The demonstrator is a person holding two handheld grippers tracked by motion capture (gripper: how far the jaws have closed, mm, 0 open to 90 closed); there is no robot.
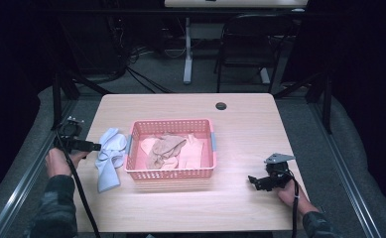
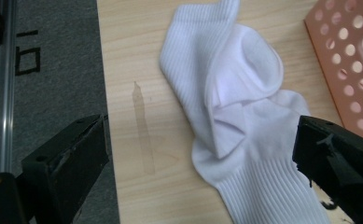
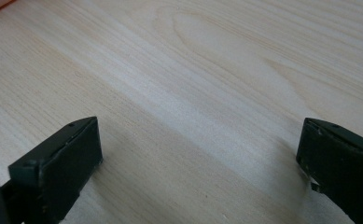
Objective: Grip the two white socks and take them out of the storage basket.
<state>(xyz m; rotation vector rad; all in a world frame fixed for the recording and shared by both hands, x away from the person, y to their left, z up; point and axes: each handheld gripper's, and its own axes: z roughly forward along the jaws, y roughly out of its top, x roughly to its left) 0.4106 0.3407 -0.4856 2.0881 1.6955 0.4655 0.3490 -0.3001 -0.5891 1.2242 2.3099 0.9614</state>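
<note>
A crumpled white sock [image 1: 108,156] [image 2: 237,116] lies on the wooden table, just left of a pink perforated basket [image 1: 170,173] [image 2: 345,65]. Beige and tan socks [image 1: 165,150] lie inside the basket. My left gripper [image 1: 92,147] [image 2: 200,161] hovers at the sock's left edge, jaws wide open with nothing held; the sock's ribbed end lies between them in the left gripper view. Over bare wood at the table's right front my right gripper [image 1: 254,181] [image 3: 198,161] is open and empty.
The table's left edge [image 2: 105,93] drops to grey floor and a metal rail [image 2: 2,84]. A round cable hole [image 1: 221,106] sits at the back of the table. A black chair [image 1: 250,44] and a desk leg stand beyond.
</note>
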